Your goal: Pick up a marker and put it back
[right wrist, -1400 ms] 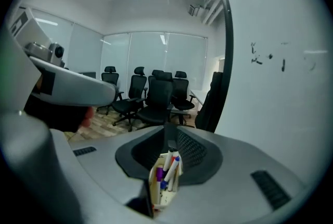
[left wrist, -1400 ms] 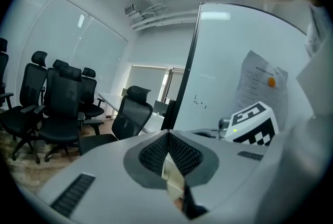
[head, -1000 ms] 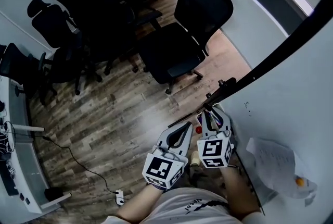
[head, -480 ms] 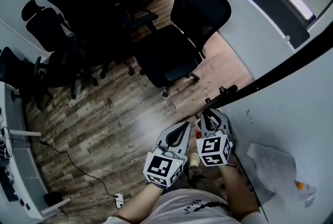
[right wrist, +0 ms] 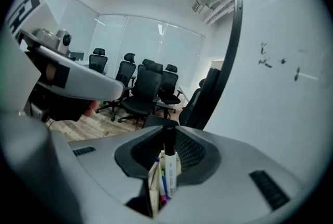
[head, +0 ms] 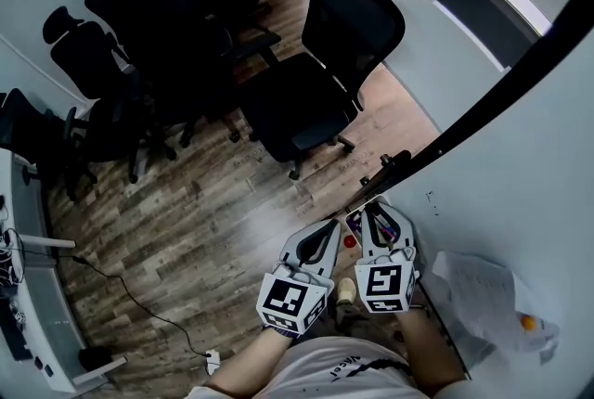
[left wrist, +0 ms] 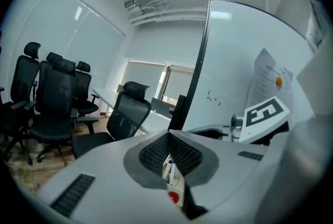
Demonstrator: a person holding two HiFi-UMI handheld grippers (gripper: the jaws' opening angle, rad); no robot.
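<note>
Right gripper [head: 376,219] shifted lower in frame, beside left gripper [head: 329,228], whose jaws sit together, empty.
Ribbed jaws closing on smooth white black-capped cylindrical marker [right wrist: 169,163], upright.

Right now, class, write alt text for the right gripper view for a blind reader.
The right gripper is closing its jaws on a black-capped marker, upright over a box of markers, beside a whiteboard; office chairs stand behind.
</note>
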